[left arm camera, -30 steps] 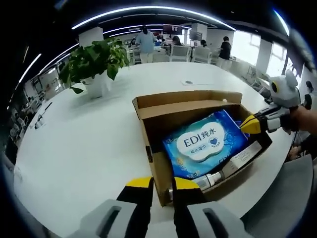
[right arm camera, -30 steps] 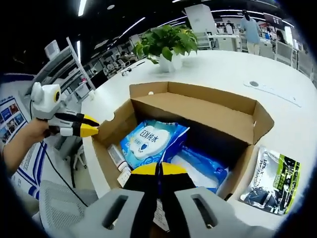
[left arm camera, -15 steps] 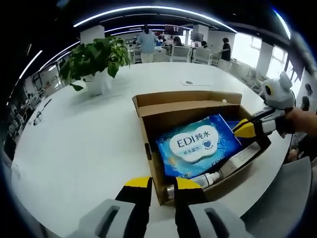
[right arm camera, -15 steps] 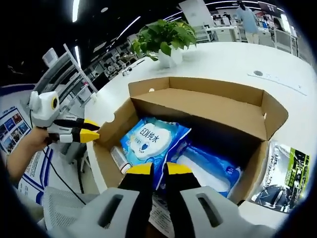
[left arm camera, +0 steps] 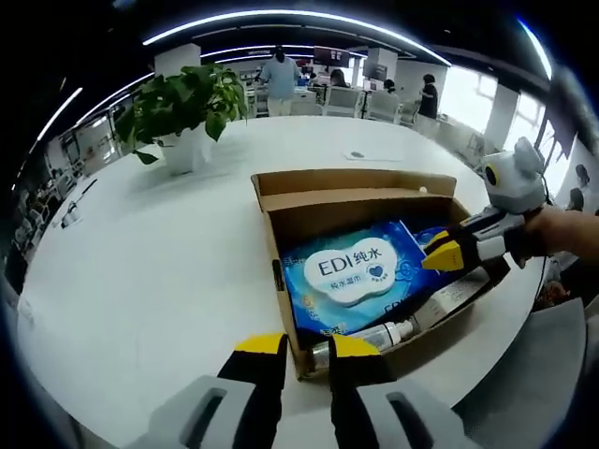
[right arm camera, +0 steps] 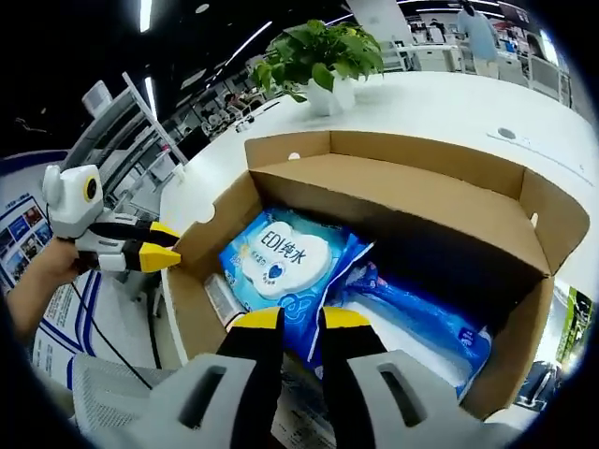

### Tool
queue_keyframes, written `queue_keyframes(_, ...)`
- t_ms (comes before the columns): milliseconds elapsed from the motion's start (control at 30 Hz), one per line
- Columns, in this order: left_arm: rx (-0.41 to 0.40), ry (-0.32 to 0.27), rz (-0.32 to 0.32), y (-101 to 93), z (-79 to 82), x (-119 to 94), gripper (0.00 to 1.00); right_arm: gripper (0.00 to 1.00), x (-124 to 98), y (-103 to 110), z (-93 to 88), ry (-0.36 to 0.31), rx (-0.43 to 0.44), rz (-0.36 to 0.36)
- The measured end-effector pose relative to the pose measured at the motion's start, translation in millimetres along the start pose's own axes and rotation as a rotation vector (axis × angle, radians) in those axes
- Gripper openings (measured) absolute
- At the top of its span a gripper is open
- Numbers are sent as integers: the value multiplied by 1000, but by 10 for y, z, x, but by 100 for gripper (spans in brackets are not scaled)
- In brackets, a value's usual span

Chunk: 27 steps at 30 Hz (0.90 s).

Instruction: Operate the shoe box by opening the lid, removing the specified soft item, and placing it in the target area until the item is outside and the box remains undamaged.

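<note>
We see the shoe box standing open on the white table, its lid flap folded back on the side far from our left tongs. Those left tongs sit just outside the box's near corner, their yellow-tipped jaws spread with a clear gap between them and gripping nothing. Straight ahead of them, inside the box, lies the soft item, a blue pack of wet wipes with a white label. Between the pack and the near wall we make out a slim bottle lying on its side.

Our right tongs hang over the box's near edge, jaws parted, tips just above the wet wipes' lower corner; we cannot tell whether they touch it. In the left gripper view these right tongs reach in from the right, over the pack's far end. Beside the wipes lies a second blue plastic packet. A potted plant stands well beyond the box, and a dark green pouch lies on the table outside its right wall.
</note>
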<state>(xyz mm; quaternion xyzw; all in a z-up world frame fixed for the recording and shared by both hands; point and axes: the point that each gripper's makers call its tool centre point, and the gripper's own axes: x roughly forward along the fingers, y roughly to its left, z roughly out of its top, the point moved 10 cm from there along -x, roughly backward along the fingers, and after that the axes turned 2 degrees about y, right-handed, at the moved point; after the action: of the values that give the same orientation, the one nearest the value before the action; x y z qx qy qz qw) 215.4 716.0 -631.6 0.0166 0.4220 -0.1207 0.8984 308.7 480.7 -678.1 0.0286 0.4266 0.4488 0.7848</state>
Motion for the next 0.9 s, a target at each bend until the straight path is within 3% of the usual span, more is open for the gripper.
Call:
queue_keyframes(200,-7,-1,-3,8,2,6,17,1,57,-43,9,12,-9,-26)
queue_keyframes(500,-1,-3,3,-6,28,-6,17,0,-22,19,9,4,-85,-31)
queue_keyframes(900,25,-31,-7,-89,183,-24,19,0,-288,17,23,-18,-90,-61)
